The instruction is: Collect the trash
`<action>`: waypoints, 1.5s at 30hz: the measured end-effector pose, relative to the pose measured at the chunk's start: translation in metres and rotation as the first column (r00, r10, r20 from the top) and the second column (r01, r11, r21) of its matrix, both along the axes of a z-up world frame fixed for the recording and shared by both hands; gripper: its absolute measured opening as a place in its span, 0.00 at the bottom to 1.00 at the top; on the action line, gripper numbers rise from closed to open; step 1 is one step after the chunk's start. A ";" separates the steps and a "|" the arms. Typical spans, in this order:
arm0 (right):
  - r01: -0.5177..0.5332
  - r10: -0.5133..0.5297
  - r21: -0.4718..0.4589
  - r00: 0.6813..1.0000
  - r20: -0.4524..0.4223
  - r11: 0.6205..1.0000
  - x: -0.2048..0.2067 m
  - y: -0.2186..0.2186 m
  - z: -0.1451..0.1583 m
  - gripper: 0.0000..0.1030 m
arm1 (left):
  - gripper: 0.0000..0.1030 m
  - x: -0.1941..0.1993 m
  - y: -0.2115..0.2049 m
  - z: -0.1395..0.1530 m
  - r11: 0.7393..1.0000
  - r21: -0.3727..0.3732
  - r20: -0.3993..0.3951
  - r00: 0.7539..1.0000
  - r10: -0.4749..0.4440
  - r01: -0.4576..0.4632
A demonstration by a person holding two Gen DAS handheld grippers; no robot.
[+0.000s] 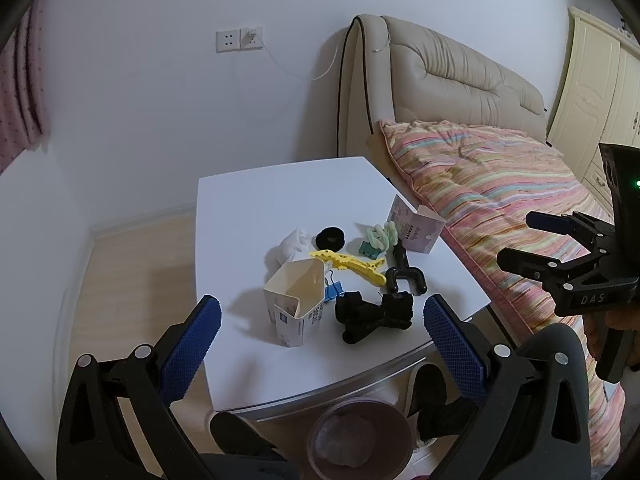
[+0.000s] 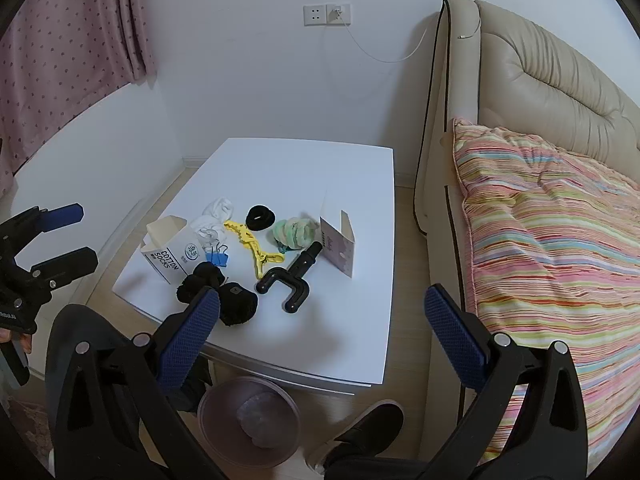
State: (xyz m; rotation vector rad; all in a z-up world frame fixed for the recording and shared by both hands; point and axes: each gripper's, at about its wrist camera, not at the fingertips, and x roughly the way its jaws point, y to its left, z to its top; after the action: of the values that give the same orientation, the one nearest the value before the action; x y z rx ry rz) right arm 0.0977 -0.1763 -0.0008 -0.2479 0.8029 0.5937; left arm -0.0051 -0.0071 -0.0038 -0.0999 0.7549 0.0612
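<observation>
The printed words "COTTON SOCKS" on the white box (image 2: 172, 250) are shown only in the right wrist view; in the left wrist view the same box (image 1: 294, 304) is seen from its open top, with the flap raised. A white cupboard (image 1: 592, 88) past the bed is seen only from the left camera, and the pink dotted curtain (image 2: 68, 48) is shown far more fully from the right camera.

The left gripper (image 1: 322, 344) is held above the near edge of the white table (image 1: 256, 208), angled down at the box, with its blue pads spread wide and nothing between them. The right gripper (image 2: 322, 336) is held over the near right corner of the table, beside the striped quilt (image 2: 560, 240), equally wide open and empty. Each gripper is caught at the edge of the other's view.

The box is stood on end at the near left of the table, its long side tilted away to the left. The small purple card box (image 2: 340, 246) is stood open at the far right of the clutter. Between them are laid a yellow clip (image 2: 256, 250), lengthwise toward the front edge, a black Y-shaped handle (image 2: 290, 280) with its stem pointing away, black socks (image 2: 224, 292), a white sock (image 2: 216, 216), a blue binder clip (image 2: 218, 258), a black hair tie (image 2: 260, 216) and a green one (image 2: 292, 232).

A round bin (image 2: 248, 420) is set on the floor just under the table's front edge, with something crumpled inside.
</observation>
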 end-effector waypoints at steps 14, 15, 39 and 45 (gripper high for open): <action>-0.008 0.008 0.000 1.000 -0.004 1.000 -0.001 0.003 -0.002 0.97 | 0.94 0.002 0.001 0.002 1.000 0.001 -0.010 1.000 -0.006 0.006; -0.008 0.008 0.001 1.000 -0.005 1.000 0.000 0.003 -0.003 0.97 | 0.94 0.002 0.001 0.002 1.000 0.001 -0.010 1.000 -0.007 0.007; -0.027 0.027 0.000 0.999 -0.041 1.000 0.007 0.004 -0.007 0.97 | 0.94 0.026 0.003 -0.006 1.000 0.018 -0.063 0.998 -0.023 0.024; -0.034 0.034 0.008 0.998 -0.057 0.999 0.006 0.005 -0.011 0.97 | 0.94 0.042 0.008 -0.013 0.999 0.019 -0.106 0.994 -0.028 0.030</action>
State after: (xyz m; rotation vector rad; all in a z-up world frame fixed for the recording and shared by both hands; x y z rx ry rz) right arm 0.1037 -0.1715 -0.0114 -0.2390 0.8532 0.6378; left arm 0.0365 0.0012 -0.0163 -0.0667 0.8610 0.0464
